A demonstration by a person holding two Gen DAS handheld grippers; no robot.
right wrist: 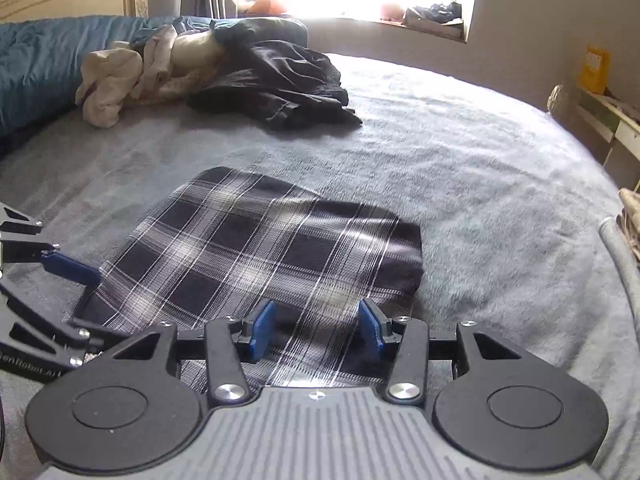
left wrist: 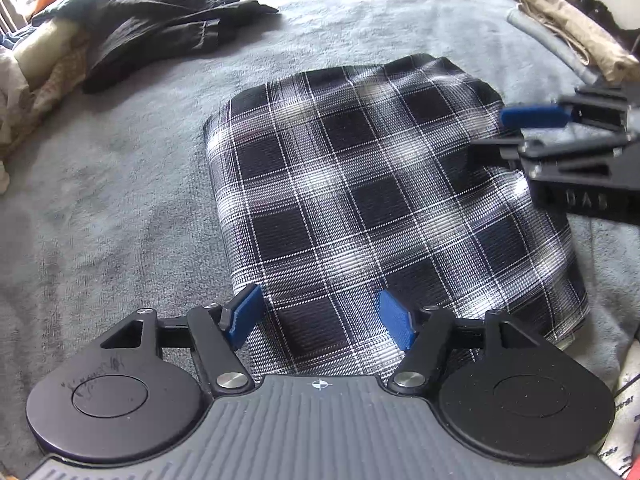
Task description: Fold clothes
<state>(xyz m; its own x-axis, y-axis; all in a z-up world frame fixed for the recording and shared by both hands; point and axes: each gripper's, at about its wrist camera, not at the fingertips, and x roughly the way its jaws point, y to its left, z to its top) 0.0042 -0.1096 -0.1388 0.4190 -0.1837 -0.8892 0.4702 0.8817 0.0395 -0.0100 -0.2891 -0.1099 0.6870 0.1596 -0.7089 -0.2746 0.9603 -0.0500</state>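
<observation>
While the plaid garment (left wrist: 360, 200) lies folded on the bed (left wrist: 120, 200), I hold both tools — left tool (left wrist: 326, 316), right tool (right wrist: 316, 326) — open, empty; dark clothes (right wrist: 280, 84) remain unfolded.

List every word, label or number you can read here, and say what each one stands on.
"DAS": raised letters on the black body of the right tongs, partly cut off.
"SenRobbLAI": my best reading of the pale print on the black body of the left tongs; blurred and cut off.
Print on the white packaging at the edge: too small to read.
</observation>
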